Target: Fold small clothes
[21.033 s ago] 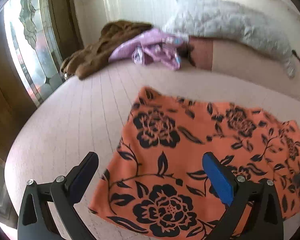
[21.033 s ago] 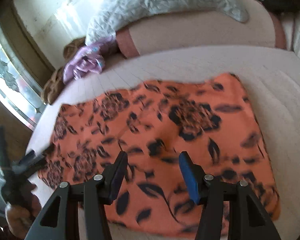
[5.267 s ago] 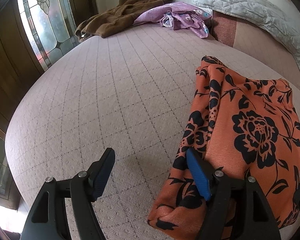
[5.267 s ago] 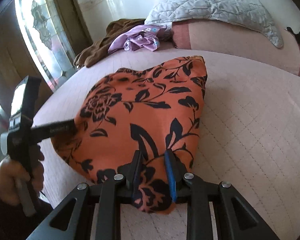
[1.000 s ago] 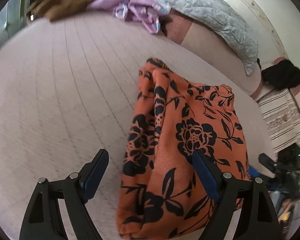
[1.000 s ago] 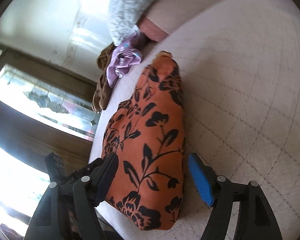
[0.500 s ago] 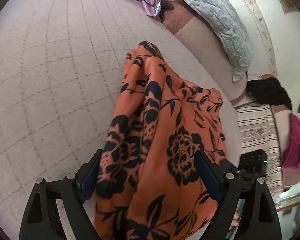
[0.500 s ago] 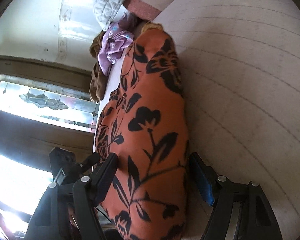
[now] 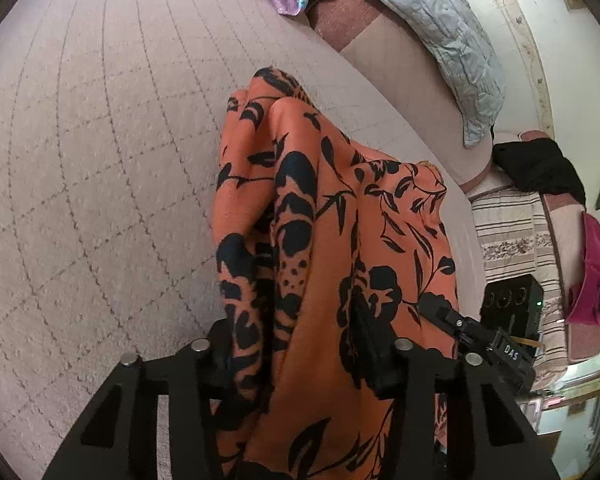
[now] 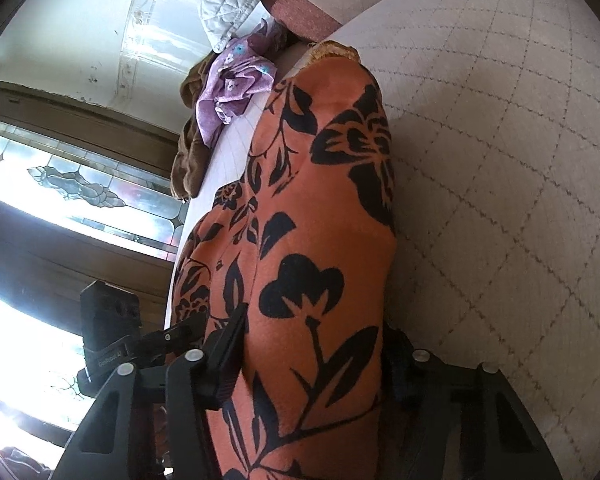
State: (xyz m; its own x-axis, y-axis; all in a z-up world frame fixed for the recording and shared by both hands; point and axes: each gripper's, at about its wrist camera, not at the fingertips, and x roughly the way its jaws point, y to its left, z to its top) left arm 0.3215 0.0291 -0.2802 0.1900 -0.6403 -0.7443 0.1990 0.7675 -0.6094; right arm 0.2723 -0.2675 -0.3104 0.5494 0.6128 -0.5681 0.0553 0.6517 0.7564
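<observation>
On the bed: the cloth point(image 9: 332, 240), orange with black flowers, lies folded into a long narrow bundle on the quilted bed point(image 9: 100, 140), its near end raised toward us.
Left gripper point(image 9: 296, 344): we have its fingers point(image 9: 374, 356) closed in on the near end of the cloth, several layers bunched between them; the gap left is only the thickness of the bundle.
Right gripper point(image 10: 312, 364): we grip the same near end from the other side, fingers point(image 10: 226, 356) pressed against the cloth; the right-hand finger is mostly hidden behind the fabric.
Step in hand: we judge that both grippers hold the near end so as to carry it toward the far end for another fold.
Far end: it rests on the bed near the pillow point(image 9: 432, 32), with a yellowish edge showing in the right view.
Nearby: a purple garment point(image 10: 236, 80) and a brown one point(image 10: 188, 152) lie well apart from the cloth, at the head of the bed.
Risk, layers: the bundle is thick and the layers look loose on the left side; an inner layer could slip out if the hold is uneven.
Risk, skew: if one gripper travels further than the other, the fold would land crooked.
Risk, drag: lifting too low could pull the far end along the bed and undo the shape.
</observation>
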